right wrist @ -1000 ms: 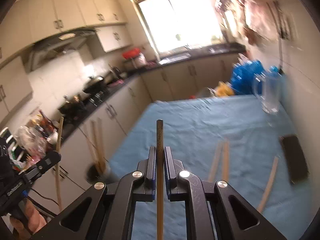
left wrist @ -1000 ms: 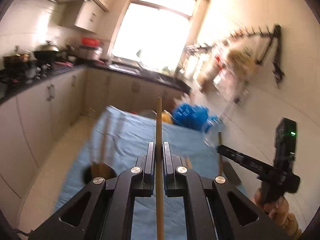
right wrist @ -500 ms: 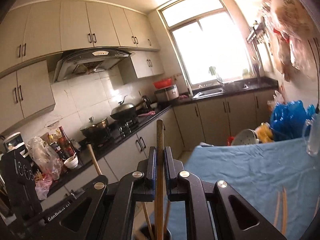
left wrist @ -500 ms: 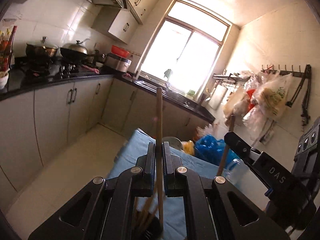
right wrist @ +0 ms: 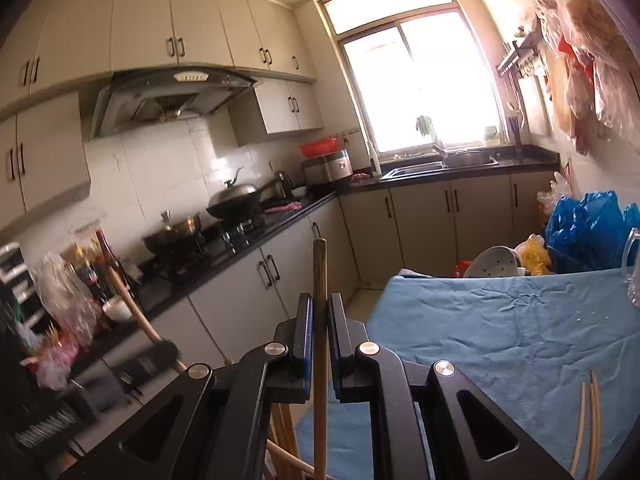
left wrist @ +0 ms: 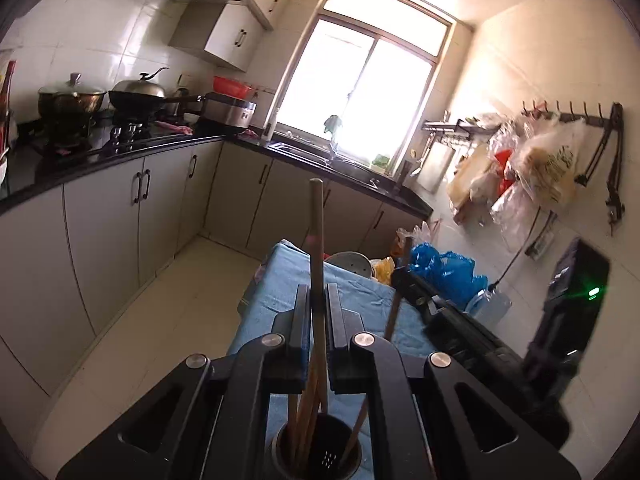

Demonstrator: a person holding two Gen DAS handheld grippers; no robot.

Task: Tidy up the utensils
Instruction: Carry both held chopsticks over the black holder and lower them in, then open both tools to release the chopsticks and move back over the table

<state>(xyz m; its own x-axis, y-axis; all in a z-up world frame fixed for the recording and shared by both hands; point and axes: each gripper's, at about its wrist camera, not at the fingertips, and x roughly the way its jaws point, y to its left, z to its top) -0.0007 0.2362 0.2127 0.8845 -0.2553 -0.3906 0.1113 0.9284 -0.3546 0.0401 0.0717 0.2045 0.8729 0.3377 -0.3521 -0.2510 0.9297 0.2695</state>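
Note:
My left gripper (left wrist: 318,300) is shut on a wooden chopstick (left wrist: 316,240) that stands nearly upright. Its lower end reaches into a dark round utensil holder (left wrist: 320,454) just below, where several other chopsticks stand. My right gripper (right wrist: 320,304) is shut on a second chopstick (right wrist: 320,272), also upright. In the left wrist view the right gripper (left wrist: 406,282) is close on the right, and its chopstick (left wrist: 394,312) slants down into the same holder. In the right wrist view the left gripper (right wrist: 158,352) sits at the lower left. Two loose chopsticks (right wrist: 588,420) lie on the blue cloth (right wrist: 500,320).
The blue-covered table carries a glass jug (right wrist: 632,264) at its right edge, with a colander (right wrist: 496,260) and blue plastic bags (right wrist: 584,228) beyond its far end. Kitchen cabinets (left wrist: 104,216) and a stove with pots (left wrist: 136,96) run along the left. Tiled floor (left wrist: 160,312) lies between.
Both grippers have swung from over the middle of the table to just above the holder at its near left corner. The two held chopsticks now dip into the holder. Grips are unchanged.

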